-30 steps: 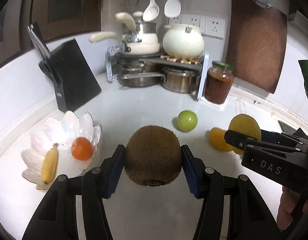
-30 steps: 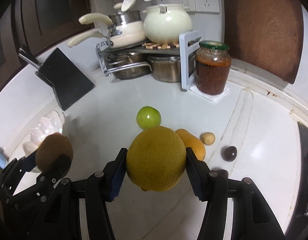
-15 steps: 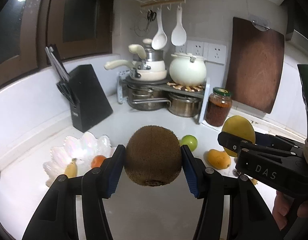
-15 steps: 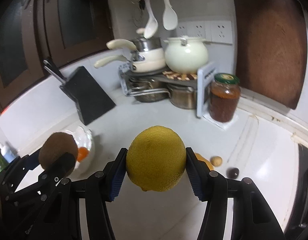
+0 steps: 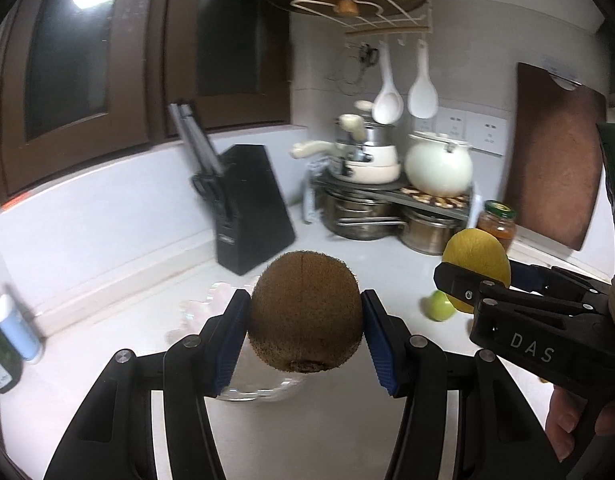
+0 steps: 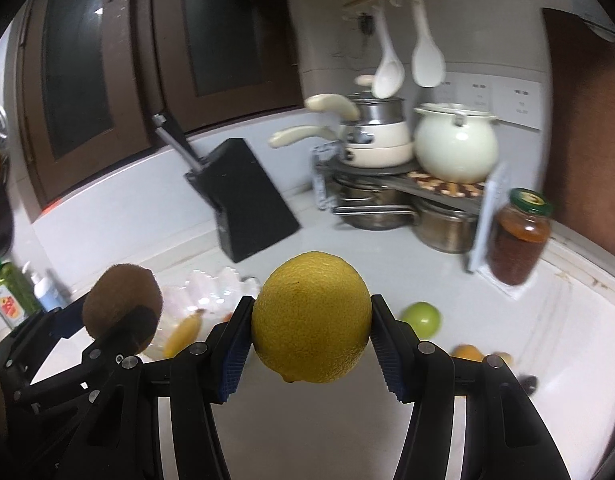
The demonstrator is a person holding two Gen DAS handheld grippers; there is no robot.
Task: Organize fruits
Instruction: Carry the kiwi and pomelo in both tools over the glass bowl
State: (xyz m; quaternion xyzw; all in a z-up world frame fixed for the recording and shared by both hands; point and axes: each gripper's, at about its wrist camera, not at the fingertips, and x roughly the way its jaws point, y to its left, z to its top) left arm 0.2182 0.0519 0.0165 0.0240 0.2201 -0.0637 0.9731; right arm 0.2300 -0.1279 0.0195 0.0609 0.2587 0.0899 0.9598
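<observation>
While both fruits hang clear above the white counter [image 5: 339, 432], we see the left gripper [image 5: 306, 336] clamped on a brown kiwi [image 5: 306, 312], its blue pads pressing each side. The right gripper [image 6: 310, 340] likewise pinches a yellow lemon [image 6: 310, 322] between its pads. On the counter lie a green apple [image 6: 421, 319] to the right and a shell-shaped dish [image 6: 211, 286] with a banana [image 6: 185, 332] to the left.

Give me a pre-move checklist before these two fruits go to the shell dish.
1. Left gripper clamps the kiwi: ok.
2. Right gripper clamps the lemon: ok.
3. Both fruits clear of the counter: ok.
4. Grippers apart from each other: ok.
5. Dish in sight: ok in the right view; mostly hidden behind the kiwi in the left.
6. Free room in dish beside banana: cannot tell, blurred.
</observation>
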